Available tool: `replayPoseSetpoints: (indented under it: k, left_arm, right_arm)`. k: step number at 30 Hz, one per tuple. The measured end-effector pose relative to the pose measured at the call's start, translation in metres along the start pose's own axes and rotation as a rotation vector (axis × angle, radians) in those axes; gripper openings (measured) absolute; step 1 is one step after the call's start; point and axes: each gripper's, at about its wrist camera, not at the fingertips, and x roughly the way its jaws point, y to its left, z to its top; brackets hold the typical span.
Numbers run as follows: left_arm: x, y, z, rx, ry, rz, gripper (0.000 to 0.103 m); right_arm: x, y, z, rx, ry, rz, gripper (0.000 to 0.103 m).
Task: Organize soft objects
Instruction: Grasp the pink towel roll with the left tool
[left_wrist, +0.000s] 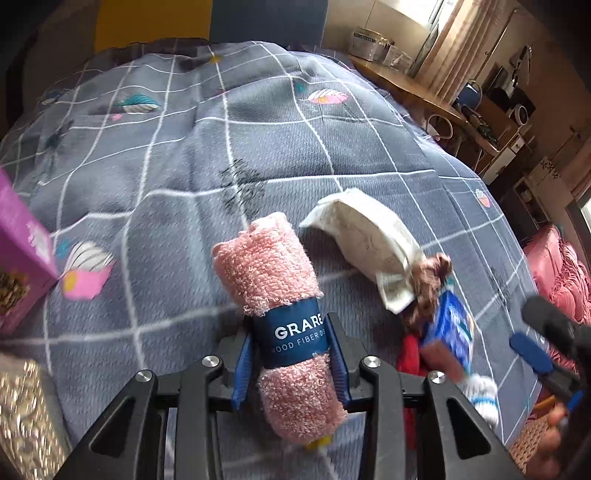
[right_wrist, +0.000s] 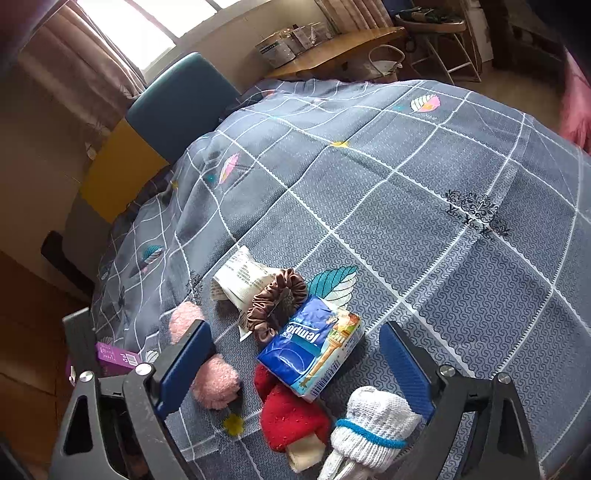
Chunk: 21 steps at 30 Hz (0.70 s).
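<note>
A rolled pink towel (left_wrist: 273, 266) with a dark blue paper band lies lengthwise between the jaws of my left gripper (left_wrist: 291, 332), whose blue pads press on the band from both sides. It also shows in the right wrist view, the pink towel (right_wrist: 214, 380) partly behind a finger. My right gripper (right_wrist: 293, 328) stands wide open above a small pile: a blue tissue pack (right_wrist: 314, 350), a brown scrunchie (right_wrist: 273, 299), a white packet (right_wrist: 243, 280), a red sock (right_wrist: 291, 417) and a white sock with a blue stripe (right_wrist: 373, 417). Nothing touches its pads.
Everything lies on a grey checked bedspread (left_wrist: 184, 166). A purple box (left_wrist: 18, 236) and a glittery object (left_wrist: 26, 406) sit at the left edge. A wooden desk (left_wrist: 406, 88) with clutter stands beyond the bed, and pink fabric (left_wrist: 561, 266) lies at the right.
</note>
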Motion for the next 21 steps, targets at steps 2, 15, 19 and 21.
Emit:
replayPoseSetpoints:
  k: [2,15,19,21]
  left_arm:
    - [-0.010,0.007,-0.016,-0.017,-0.002,-0.004,0.036]
    - [-0.019,0.025,-0.065,0.000,0.024,0.016,0.036]
    - [-0.019,0.027,-0.069,0.005,0.017,0.012,0.036]
    - [-0.019,0.027,-0.070,0.003,0.015,0.010,0.036]
  right_arm:
    - [0.002,0.003,-0.001,-0.023,0.012,-0.011,0.088]
    - [0.082,0.084,0.004,-0.718,0.274,-0.099,0.088]
    - [0.105,0.068,0.011,-0.727,0.340,-0.130,0.088]
    - [0.107,0.063,0.011,-0.717,0.343,-0.109,0.079]
